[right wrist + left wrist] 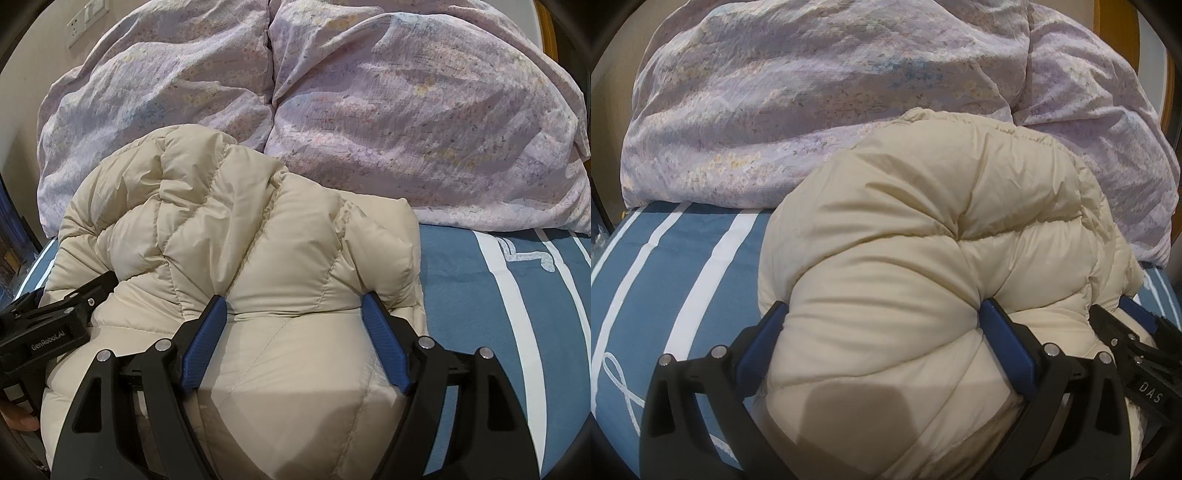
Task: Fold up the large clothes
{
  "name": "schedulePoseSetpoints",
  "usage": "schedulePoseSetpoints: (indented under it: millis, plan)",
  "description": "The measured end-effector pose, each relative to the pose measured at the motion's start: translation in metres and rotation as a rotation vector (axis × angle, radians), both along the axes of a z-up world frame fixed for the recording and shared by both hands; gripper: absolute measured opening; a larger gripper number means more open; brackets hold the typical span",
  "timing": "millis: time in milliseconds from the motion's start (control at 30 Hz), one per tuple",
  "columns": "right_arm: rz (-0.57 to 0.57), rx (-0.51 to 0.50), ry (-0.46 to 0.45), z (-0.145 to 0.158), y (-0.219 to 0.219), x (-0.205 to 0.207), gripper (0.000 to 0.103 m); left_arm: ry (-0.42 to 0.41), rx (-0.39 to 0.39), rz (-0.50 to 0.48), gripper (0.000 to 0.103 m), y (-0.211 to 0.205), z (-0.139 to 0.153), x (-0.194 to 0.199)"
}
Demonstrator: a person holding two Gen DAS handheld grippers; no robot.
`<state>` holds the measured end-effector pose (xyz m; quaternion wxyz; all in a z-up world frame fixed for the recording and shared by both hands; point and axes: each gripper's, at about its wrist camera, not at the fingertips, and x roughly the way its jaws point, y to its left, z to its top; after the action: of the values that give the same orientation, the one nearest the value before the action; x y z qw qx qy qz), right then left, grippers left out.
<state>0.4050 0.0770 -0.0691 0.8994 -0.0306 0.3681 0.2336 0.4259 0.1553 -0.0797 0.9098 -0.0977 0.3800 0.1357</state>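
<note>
Nearest, the left tool [882,314] has its blue pads pressed into a thick roll of the cream puffer jacket [923,229], jaws spread wide by the bulk yet clamped on it. The right tool [295,306] grips the same jacket [240,229] the same way, just beside the left one; each shows at the edge of the other's view.

The jacket sits bunched on the bed [683,266], on the blue striped sheet, with its far end resting against the lilac duvet [812,92].

Risks, as I judge them: the padding is slick and springy, so a fat handful could squeeze out from between the pads once it is lifted or swung, and the fold would fall open. With the two tools so close together, most of the jacket hangs unsupported, so it may sag or twist rather than crease cleanly. The tools could also knock each other if one crosses over.

Room: open sheet lies to the left in the left view and to the right [498,295] in the right view, enough to spread or set down sideways. Ahead, the duvet [406,110] heaps up like a wall, so pushing forward would ride the jacket onto it. Beyond that, a wall with a socket plate [86,22].
</note>
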Motion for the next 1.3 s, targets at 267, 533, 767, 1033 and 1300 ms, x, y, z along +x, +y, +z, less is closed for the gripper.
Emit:
schedulePoseSetpoints:
  millis: [267, 533, 767, 1033, 1300]
  plan:
    - [-0.047, -0.086, -0.063, 0.025, -0.033, -0.033, 0.102, -0.035, -0.111, 0.026, 0.101, 0.011, 0.024, -0.065]
    - [-0.043, -0.018, 0.005, 0.050, -0.093, -0.136, 0.102, -0.048, -0.021, -0.025, 0.101, -0.005, 0.055, -0.178]
    - [-0.021, -0.006, -0.011, 0.055, -0.097, -0.218, 0.102, -0.025, -0.003, -0.079, 0.101, -0.040, 0.064, -0.258]
    - [0.006, 0.022, -0.021, 0.059, -0.107, -0.269, 0.102, -0.040, -0.048, -0.081, 0.101, -0.063, 0.065, -0.305]
    - [0.010, 0.072, 0.014, 0.061, -0.124, -0.295, 0.102, -0.058, -0.060, -0.092, 0.101, -0.077, 0.068, -0.332]
